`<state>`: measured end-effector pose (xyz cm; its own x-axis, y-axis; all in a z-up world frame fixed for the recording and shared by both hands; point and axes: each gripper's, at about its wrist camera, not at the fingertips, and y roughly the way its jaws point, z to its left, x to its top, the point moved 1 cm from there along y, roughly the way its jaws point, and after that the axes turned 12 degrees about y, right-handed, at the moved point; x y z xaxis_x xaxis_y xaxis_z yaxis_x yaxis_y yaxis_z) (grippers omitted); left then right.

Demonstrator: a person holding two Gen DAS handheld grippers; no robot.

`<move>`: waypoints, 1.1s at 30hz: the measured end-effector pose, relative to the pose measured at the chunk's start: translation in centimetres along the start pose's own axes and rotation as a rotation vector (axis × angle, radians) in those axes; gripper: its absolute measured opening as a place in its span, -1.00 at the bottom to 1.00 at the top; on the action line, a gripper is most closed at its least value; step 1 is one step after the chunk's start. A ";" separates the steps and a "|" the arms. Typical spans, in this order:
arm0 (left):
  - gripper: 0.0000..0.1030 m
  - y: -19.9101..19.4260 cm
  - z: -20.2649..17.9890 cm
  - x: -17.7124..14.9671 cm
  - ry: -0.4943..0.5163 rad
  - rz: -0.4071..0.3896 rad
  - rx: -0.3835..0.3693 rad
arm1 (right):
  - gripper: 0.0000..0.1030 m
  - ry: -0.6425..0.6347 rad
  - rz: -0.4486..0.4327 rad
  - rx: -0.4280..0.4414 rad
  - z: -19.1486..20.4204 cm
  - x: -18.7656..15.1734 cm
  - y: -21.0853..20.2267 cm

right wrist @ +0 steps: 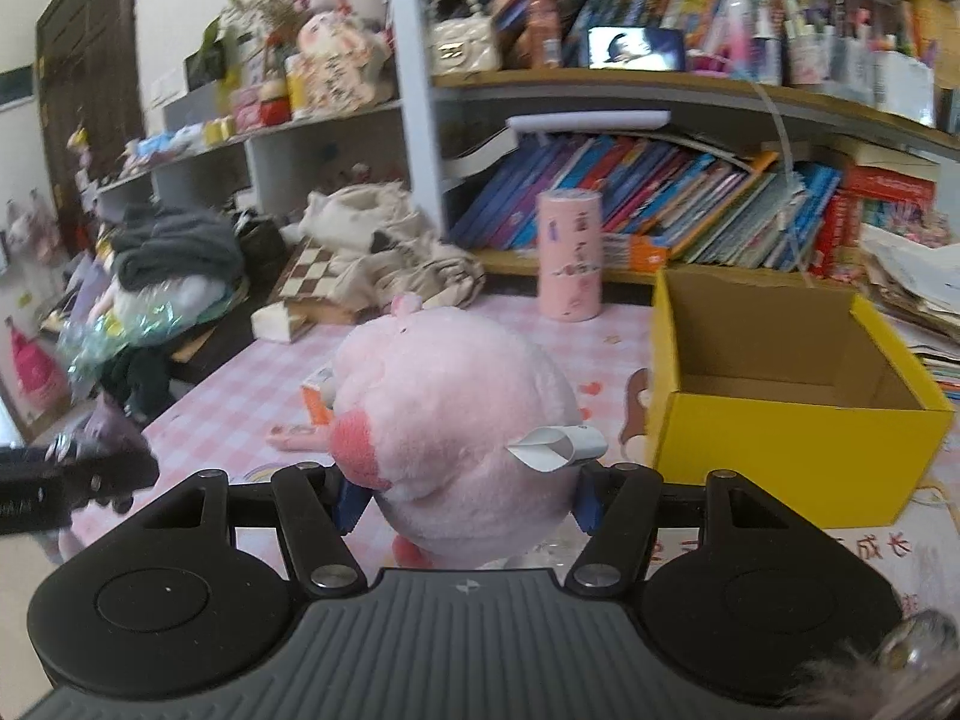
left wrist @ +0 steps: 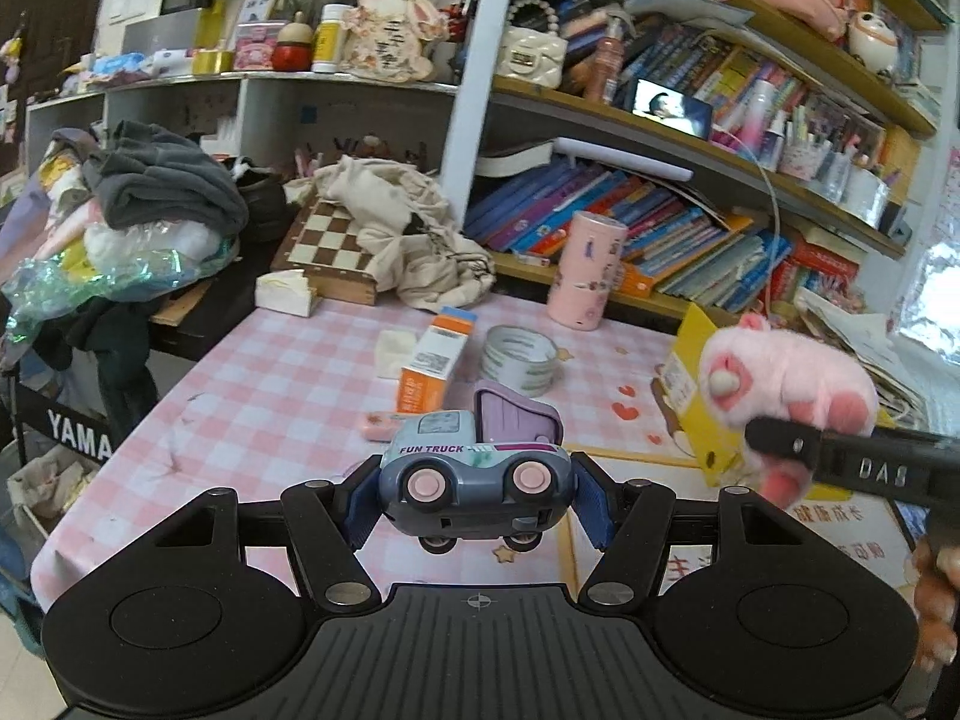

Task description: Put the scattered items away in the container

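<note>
My left gripper is shut on a blue-grey toy truck marked FUN TRUCK and holds it above the pink checked table. My right gripper is shut on a pink plush pig, held above the table left of the open yellow cardboard box. The box looks empty inside. In the left wrist view the plush and the right gripper are at the right, in front of the box. An orange carton, a tape roll and a small pink item lie on the table.
A pink cylinder stands at the table's back edge before shelves of books. A chessboard, crumpled cloth and a tissue box sit at the back left. A clothes pile is far left.
</note>
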<state>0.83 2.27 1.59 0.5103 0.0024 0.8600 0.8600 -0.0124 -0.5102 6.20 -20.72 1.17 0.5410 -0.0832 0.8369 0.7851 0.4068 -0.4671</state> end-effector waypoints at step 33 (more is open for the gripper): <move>0.23 1.9 1.3 0.7 -0.168 0.007 0.172 | 0.31 -0.157 0.161 0.242 3.1 4.4 9.0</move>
<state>2.87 3.54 1.22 0.4979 0.1691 0.8506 0.8382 0.1578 -0.5220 14.66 -14.59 1.53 0.5842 0.1335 0.8006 0.5888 0.6092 -0.5312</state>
